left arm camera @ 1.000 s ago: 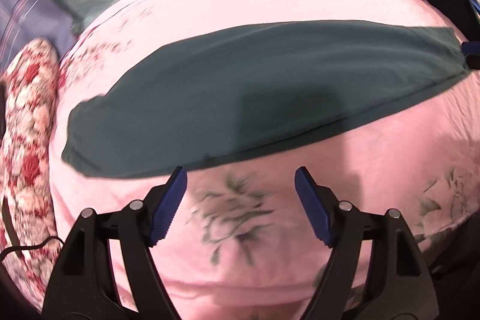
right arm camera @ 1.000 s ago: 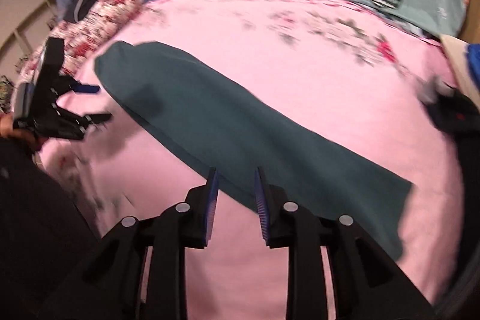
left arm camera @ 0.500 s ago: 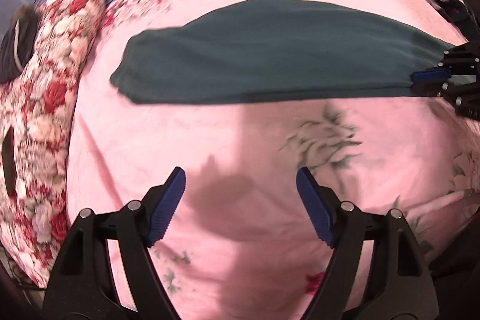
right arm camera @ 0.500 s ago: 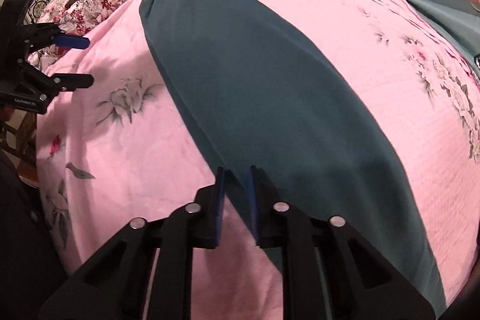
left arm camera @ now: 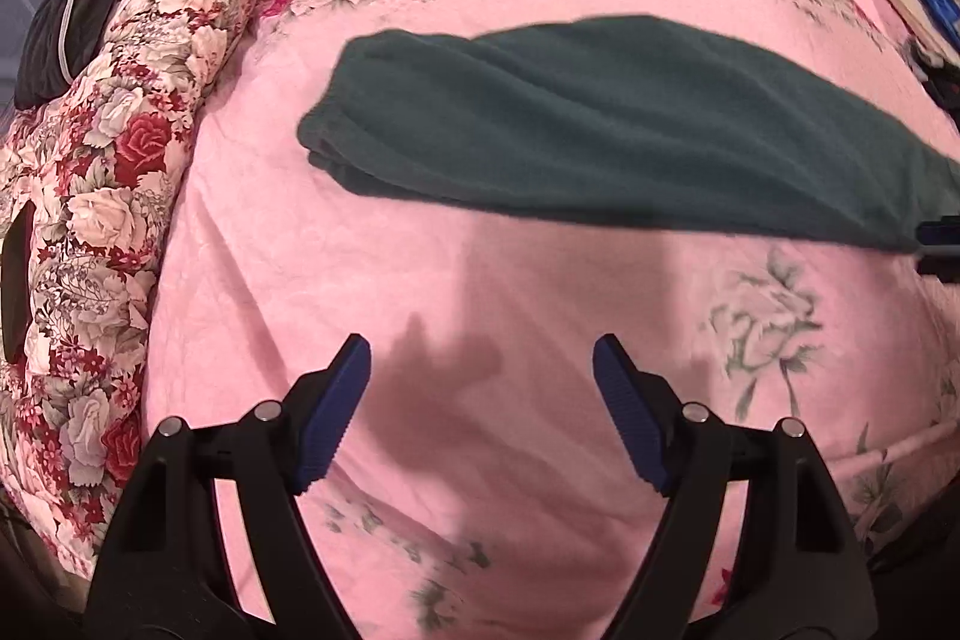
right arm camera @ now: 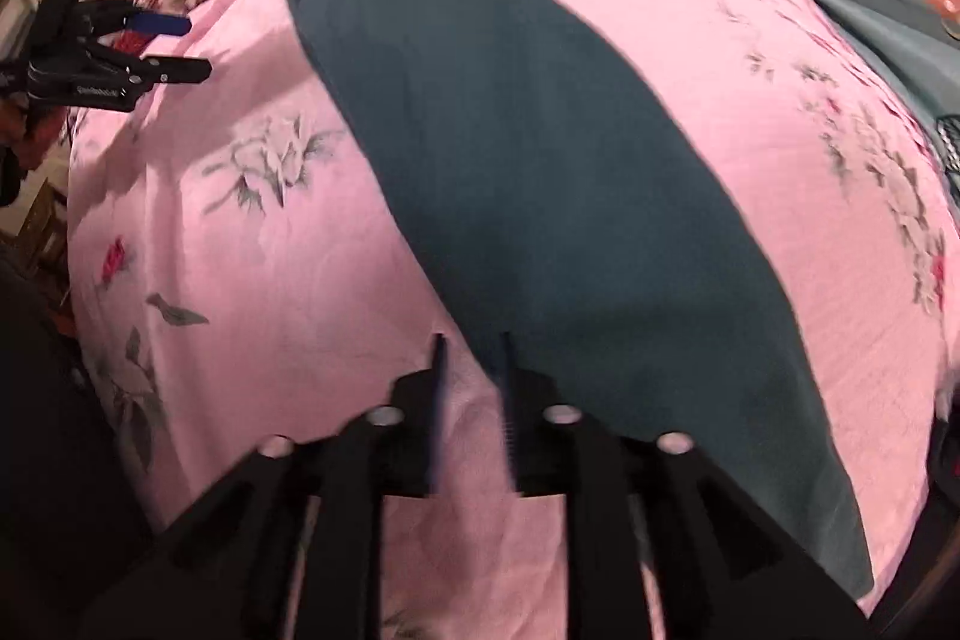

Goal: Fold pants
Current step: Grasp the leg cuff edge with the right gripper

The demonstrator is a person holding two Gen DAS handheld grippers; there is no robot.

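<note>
left tool (left arm camera: 480, 370): fingers spread wide, hanging over bare pink bedsheet (left arm camera: 420, 280), well short of the pants (left arm camera: 600, 130)

right tool (right arm camera: 471, 370): fingers nearly together with a narrow gap, right at the near edge of the pants; too blurry to tell if any fabric's caught

pants: dark green, folded lengthwise, lying across the bed

hidden: one end of the pants is cut off at the right edge of the left view

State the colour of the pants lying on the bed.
The pants are plain dark teal green, without pattern, on the pink floral bedsheet. Clearest in the left wrist view.
</note>
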